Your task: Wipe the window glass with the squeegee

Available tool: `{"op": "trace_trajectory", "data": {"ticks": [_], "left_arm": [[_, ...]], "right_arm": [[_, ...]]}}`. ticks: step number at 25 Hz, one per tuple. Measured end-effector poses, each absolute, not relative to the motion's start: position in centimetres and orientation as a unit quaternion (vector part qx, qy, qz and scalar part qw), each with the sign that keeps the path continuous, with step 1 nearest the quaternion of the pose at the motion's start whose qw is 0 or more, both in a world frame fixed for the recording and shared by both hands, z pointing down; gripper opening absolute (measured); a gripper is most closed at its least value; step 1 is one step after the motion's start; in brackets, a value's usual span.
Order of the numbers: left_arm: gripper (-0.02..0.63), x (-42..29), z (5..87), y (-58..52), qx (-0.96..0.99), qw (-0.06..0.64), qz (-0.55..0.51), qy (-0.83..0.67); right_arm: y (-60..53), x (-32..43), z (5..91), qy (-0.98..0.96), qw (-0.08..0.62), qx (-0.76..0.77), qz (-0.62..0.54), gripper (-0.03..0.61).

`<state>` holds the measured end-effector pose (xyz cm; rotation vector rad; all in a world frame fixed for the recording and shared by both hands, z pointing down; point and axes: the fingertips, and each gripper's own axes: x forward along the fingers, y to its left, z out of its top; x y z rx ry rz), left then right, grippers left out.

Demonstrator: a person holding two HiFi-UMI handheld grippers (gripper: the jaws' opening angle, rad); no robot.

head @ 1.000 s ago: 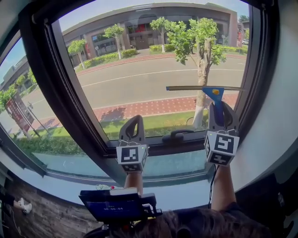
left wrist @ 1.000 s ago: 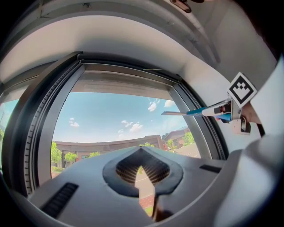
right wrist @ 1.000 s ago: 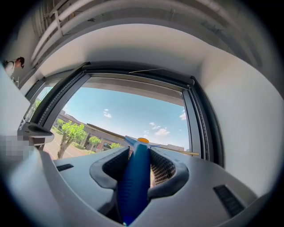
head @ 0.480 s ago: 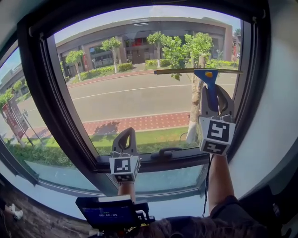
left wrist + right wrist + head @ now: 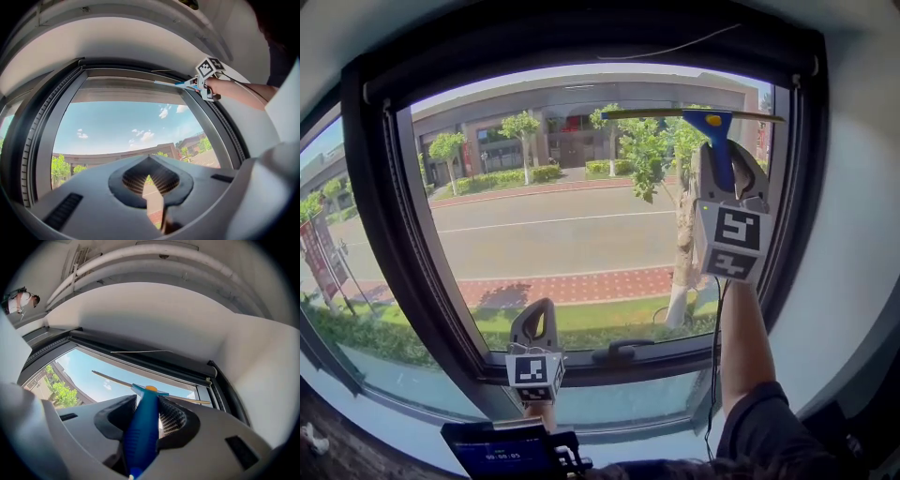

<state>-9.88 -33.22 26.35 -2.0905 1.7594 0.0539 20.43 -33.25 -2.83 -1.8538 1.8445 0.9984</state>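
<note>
1. The squeegee (image 5: 719, 150) stands with its handle upright and its head pointing up toward the top of the window frame (image 5: 375, 234).
2. Its blade (image 5: 656, 114) has a level long axis, dipping slightly toward the right. It lies across the upper right part of the window glass (image 5: 553, 225), just below the top rail.
3. The handle is smooth blue plastic, rounded and tapering, with a small orange dot at the T-shaped head. The blade is a thin, straight, pale strip.
4. The right gripper (image 5: 725, 173) is raised high on an outstretched arm. Its jaws are clamped on the blue handle, ribbed dark pads on either side. The handle runs out between them and the blade sits well beyond the tips.
5. The left gripper (image 5: 536, 330) is held low near the sill, just left of the black latch handle (image 5: 623, 351). Its jaws are drawn in to a thin slit with nothing between them.
6. The frame is dark with a matte finish.
</note>
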Motion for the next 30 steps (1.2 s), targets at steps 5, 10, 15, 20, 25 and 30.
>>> {"op": "trace_trajectory", "data": {"ticks": [5,10,15,20,25,30], "left_arm": [[0.001,-10.8,26.5,-33.2,-0.745,0.202,0.016,0.636],[0.002,-11.5,26.7,-32.9,-0.740,0.199,0.009,0.643],[0.002,-11.7,26.7,-32.7,-0.739,0.192,0.014,0.645],[0.002,-11.9,26.9,-32.6,-0.739,0.191,0.010,0.647],[0.002,-12.0,27.2,-32.6,-0.740,0.187,0.009,0.646],[0.002,-11.8,27.3,-32.5,-0.742,0.186,0.008,0.644]], "right_arm": [[-34.4,20.9,-6.5,0.657,0.196,-0.642,0.343,0.143],[-35.1,22.3,-9.1,0.647,0.202,-0.646,0.351,0.143],[-36.5,22.9,-10.2,0.652,0.218,-0.642,0.339,0.141],[-37.6,23.1,-10.8,0.649,0.209,-0.646,0.343,0.141],[-38.4,23.0,-10.5,0.649,0.196,-0.648,0.347,0.141],[-38.6,23.0,-9.7,0.647,0.194,-0.651,0.345,0.143]]}}
